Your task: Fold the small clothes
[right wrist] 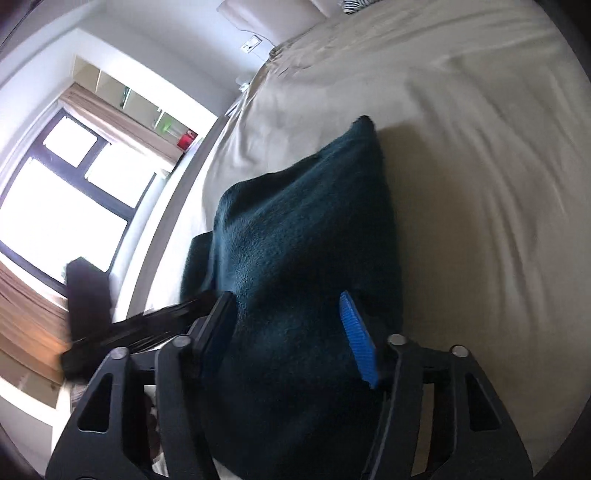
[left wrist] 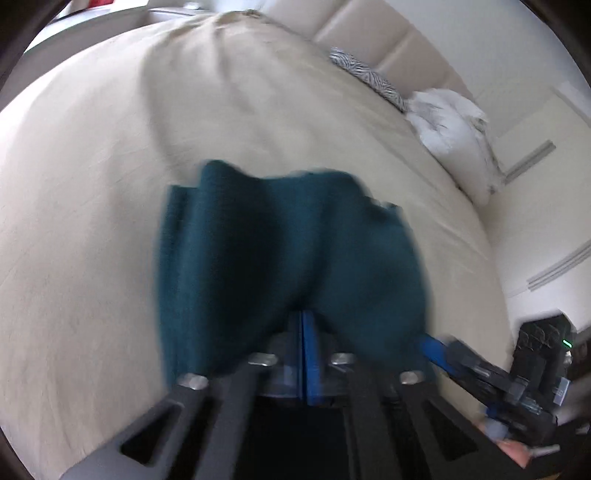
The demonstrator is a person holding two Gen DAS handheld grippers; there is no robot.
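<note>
A dark teal fleece cloth [left wrist: 280, 236] hangs bunched over the beige bed sheet [left wrist: 92, 221], blurred in the left wrist view. My left gripper [left wrist: 306, 317] is shut on its near edge, blue pads together. My right gripper [left wrist: 436, 350] shows at the cloth's lower right corner. In the right wrist view the same cloth [right wrist: 306, 206] runs up between the spread jaws of my right gripper [right wrist: 286, 299]. The ribbed blue pad [right wrist: 356, 339] stands bare beside the fabric, and I see no pinch. The left tool's black body [right wrist: 88, 291] is at the cloth's left edge.
The bed sheet [right wrist: 480, 184] spreads wide and wrinkled around the cloth. A white pillow [left wrist: 454, 136] and a zebra-patterned cushion [left wrist: 365, 72] lie by the padded headboard [left wrist: 388, 33]. A bright window [right wrist: 62, 206] and shelves stand beyond the bed's left edge.
</note>
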